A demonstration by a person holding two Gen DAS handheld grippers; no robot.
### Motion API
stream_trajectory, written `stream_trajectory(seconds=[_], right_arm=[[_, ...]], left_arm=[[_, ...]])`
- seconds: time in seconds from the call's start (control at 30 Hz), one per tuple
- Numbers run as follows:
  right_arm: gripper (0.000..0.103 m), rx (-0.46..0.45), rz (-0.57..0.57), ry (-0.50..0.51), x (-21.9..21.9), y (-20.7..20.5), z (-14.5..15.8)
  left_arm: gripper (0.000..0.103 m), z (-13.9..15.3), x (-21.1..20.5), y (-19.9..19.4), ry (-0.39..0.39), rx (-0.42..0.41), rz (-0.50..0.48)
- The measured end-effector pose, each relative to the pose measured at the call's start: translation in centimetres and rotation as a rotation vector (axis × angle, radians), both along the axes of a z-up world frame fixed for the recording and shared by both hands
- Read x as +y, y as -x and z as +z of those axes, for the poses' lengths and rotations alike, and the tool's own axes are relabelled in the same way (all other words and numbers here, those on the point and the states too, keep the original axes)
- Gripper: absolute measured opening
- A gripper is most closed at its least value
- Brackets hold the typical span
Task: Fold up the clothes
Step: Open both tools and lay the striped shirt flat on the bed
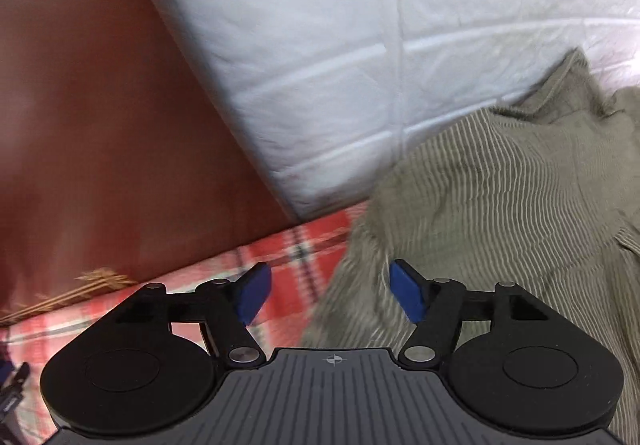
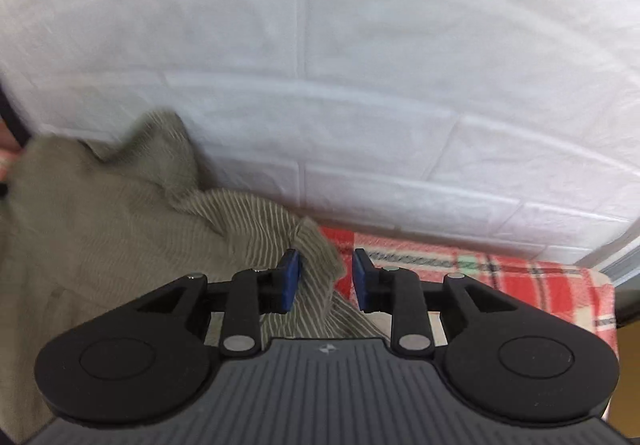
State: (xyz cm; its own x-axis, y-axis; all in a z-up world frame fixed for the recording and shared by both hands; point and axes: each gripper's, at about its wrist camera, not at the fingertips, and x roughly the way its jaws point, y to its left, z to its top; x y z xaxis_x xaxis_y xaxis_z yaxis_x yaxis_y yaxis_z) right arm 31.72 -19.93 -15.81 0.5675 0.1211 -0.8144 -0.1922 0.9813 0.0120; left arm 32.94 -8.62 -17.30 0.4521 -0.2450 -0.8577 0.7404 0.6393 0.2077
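Olive striped garment seen bunched on red plaid blanket, against white brick-pattern wall. Left gripper spread wide, nothing pinched. Right gripper partly parted; fabric fold between pads, seemingly not clamped, view blurred.

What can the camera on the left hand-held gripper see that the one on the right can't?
Only the left view shows a reddish-brown panel standing beside the white wall, with the left hand-held gripper spread wide over the blanket and shirt edge, nothing between its pads.

Only the right view shows the blanket's far right edge and the right hand-held gripper, its pads closer together, with a fold of the shirt between them but not pinched.

Both show the olive striped shirt, the red plaid blanket and the white brick-pattern wall.
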Motion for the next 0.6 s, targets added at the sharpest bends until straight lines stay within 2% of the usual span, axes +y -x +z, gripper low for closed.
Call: stream_trajectory(seconds=[0.07, 0.2, 0.37, 0.5, 0.6], right_arm=[[0.032, -0.026, -0.01, -0.051, -1.2, 2.1, 2.2], [0.046, -0.029, -0.008, -0.122, -3.0, 7.7, 4.6], [0.046, 0.06, -0.021, -0.18, -5.0, 16.0, 4.1], [0.059, 0.129, -0.048, -0.244, -6.5, 22.3, 2.3], [0.059, 0.169, -0.078, -0.263, -7.1, 26.0, 1.1]], left_arm=[[0.081, 1.7, 1.2, 1.1, 0.008, -0.038, -0.001], [0.087, 4.4, 4.8, 5.8, 0.054, -0.043, -0.015], [0.088, 4.3, 10.3, 13.1, 0.057, 0.042, 0.021], [0.088, 2.6, 14.5, 18.6, 0.024, 0.139, 0.095], [0.088, 1.9, 16.8, 21.7, -0.003, 0.164, 0.165]])
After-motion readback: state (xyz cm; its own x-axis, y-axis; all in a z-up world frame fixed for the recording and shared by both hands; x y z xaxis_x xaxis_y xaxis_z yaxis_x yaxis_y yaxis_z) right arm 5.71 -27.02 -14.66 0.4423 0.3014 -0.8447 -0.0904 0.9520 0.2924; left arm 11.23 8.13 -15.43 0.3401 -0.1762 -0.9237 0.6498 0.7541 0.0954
